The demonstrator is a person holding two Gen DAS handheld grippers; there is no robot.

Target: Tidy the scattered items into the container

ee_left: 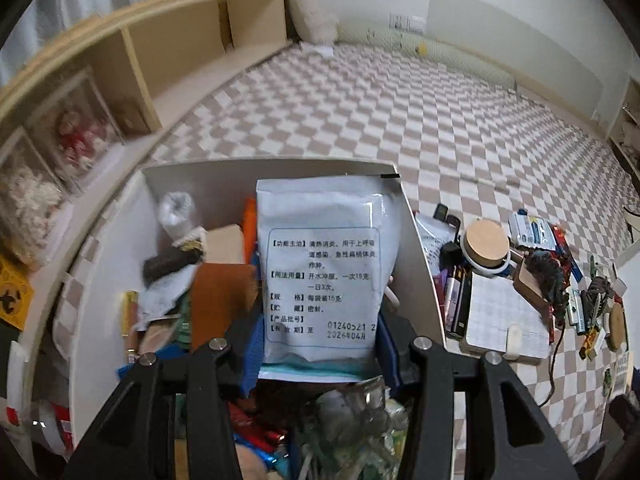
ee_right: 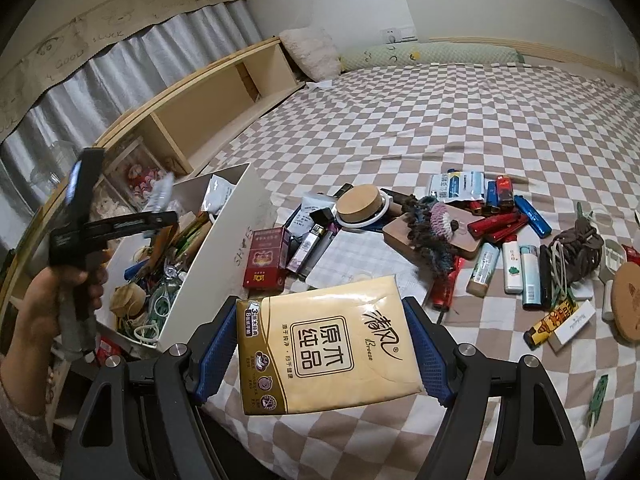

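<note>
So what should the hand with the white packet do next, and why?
Probably open the left gripper and let the white packet drop. The packet hangs right above the white box, which is already piled with things, so it should land inside. The right gripper holds the yellow tissue pack over the checked blanket, waiting its turn.

The left wrist camera peers steeply down, close over the white box (ee_left: 424, 248); the right looks across the bed (ee_right: 400, 120) from nearby. Both share box and clutter.
</note>
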